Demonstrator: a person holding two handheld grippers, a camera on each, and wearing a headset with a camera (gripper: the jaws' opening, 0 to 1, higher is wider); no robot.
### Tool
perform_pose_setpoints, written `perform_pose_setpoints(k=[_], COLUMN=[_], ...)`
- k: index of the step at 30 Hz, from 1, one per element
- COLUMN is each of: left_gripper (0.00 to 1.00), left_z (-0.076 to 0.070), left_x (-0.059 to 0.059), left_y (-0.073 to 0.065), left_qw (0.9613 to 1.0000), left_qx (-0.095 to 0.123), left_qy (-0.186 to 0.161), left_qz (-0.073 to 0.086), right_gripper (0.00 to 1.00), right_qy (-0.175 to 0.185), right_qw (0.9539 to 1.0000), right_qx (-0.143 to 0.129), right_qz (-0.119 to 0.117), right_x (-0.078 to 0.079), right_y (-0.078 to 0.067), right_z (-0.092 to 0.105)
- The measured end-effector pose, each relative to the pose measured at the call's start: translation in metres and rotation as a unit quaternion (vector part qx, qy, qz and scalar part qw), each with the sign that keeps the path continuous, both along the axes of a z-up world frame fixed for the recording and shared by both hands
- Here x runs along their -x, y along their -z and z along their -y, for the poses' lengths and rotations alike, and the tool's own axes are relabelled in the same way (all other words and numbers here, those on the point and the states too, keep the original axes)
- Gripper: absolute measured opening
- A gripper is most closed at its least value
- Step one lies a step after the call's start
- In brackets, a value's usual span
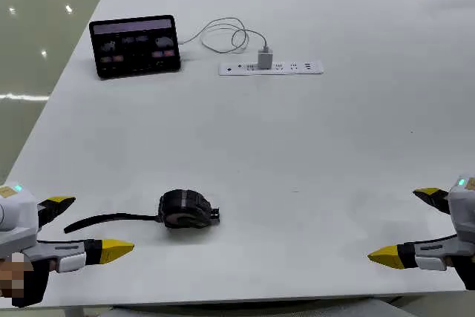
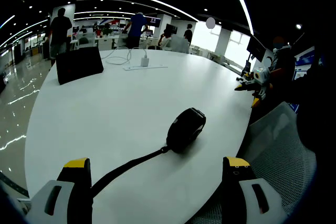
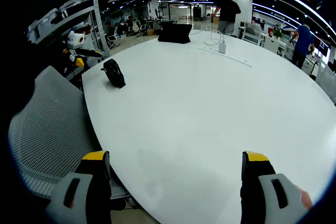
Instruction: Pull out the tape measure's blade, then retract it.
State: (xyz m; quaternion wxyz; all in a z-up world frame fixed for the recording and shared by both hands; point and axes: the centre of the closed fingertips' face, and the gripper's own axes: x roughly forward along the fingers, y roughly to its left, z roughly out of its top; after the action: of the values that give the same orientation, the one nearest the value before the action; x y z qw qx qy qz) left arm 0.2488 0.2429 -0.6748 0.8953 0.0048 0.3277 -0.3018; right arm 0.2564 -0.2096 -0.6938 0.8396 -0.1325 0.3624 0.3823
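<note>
A black tape measure (image 1: 187, 209) lies on the white table (image 1: 297, 146) near the front left, its black strap (image 1: 111, 220) trailing left. My left gripper (image 1: 90, 226) hovers open just left of it, yellow tips apart, the strap running between the jaws in the left gripper view, where the tape measure (image 2: 186, 128) sits ahead. At the front right my right gripper (image 1: 408, 224) is open over bare table, far from the case. The right gripper view has the tape measure (image 3: 113, 72) far off at upper left. No blade is out.
A black tablet (image 1: 135, 45) stands at the back left. A white power strip (image 1: 271, 67) with a plugged charger and looped white cable lies at the back middle. A grey mesh chair (image 3: 47, 135) sits below the table's front edge. People stand in the distance.
</note>
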Motion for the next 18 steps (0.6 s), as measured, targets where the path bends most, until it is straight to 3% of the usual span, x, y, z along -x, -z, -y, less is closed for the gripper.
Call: perform_pose_setpoints(k=[18], left_gripper=[1.00], left_z=[-0.0008], left_x=[-0.0027], left_y=[-0.0008], left_qw=[1.0000], left_qx=[-0.002], left_qy=[0.002], left_qz=[0.007], right_gripper=[1.00], right_qy=[-0.004], right_qw=[1.0000], right_qx=[-0.002], right_qz=[0.000], right_x=[0.0007], right_y=[0.0011], right_z=[-0.0016])
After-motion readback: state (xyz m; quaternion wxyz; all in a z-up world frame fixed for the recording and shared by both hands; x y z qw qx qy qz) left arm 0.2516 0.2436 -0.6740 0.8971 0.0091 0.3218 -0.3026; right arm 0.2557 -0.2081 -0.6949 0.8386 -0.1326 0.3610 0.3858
